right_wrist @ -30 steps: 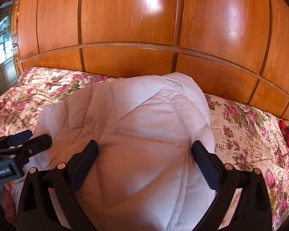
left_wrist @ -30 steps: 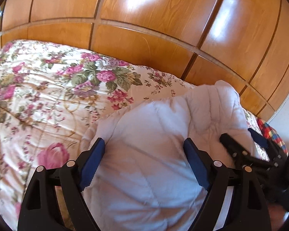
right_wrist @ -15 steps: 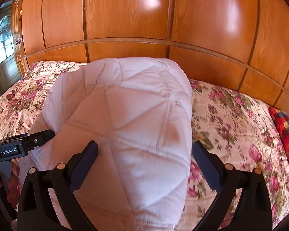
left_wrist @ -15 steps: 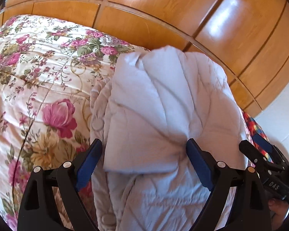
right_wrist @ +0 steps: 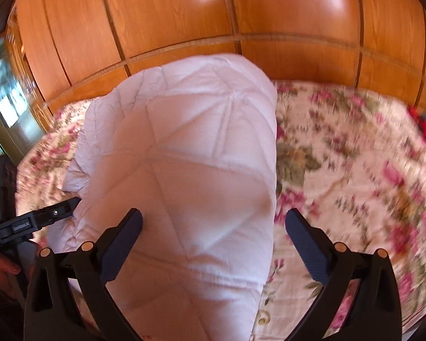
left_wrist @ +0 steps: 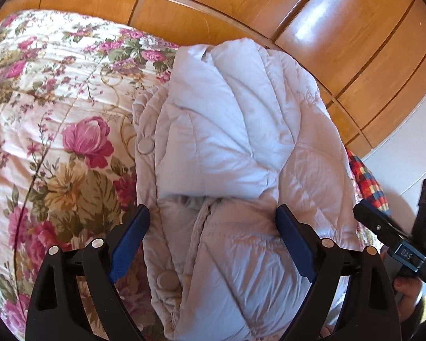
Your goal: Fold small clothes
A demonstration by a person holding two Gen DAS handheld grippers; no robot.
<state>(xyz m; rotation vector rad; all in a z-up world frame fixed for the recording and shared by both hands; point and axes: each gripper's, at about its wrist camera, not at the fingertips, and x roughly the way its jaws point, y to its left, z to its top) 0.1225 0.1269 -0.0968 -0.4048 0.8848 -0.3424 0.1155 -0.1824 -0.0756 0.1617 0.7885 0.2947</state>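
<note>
A pale lilac quilted jacket (left_wrist: pixel 235 147) lies folded lengthwise on the floral bedspread (left_wrist: pixel 56 130), with a sleeve laid across its top and snap buttons (left_wrist: pixel 144 145) along its left edge. My left gripper (left_wrist: pixel 213 236) is open, its blue pads either side of the jacket's near part, holding nothing. The jacket also fills the middle of the right wrist view (right_wrist: pixel 190 176). My right gripper (right_wrist: pixel 213 241) is open above the jacket's right edge, empty. The right gripper also shows at the left wrist view's right edge (left_wrist: pixel 394 236).
A glossy wooden wardrobe wall (left_wrist: pixel 241 2) runs close behind the bed. A red checked cloth (left_wrist: pixel 366 182) lies at the bed's right end. The floral bedspread (right_wrist: pixel 355 170) spreads right of the jacket. A glass door (right_wrist: pixel 5 108) is far left.
The jacket's raised half has come down flat onto the bed, folded over. Both grippers stayed open and drew back slightly. The right view has swung and is blurred.
</note>
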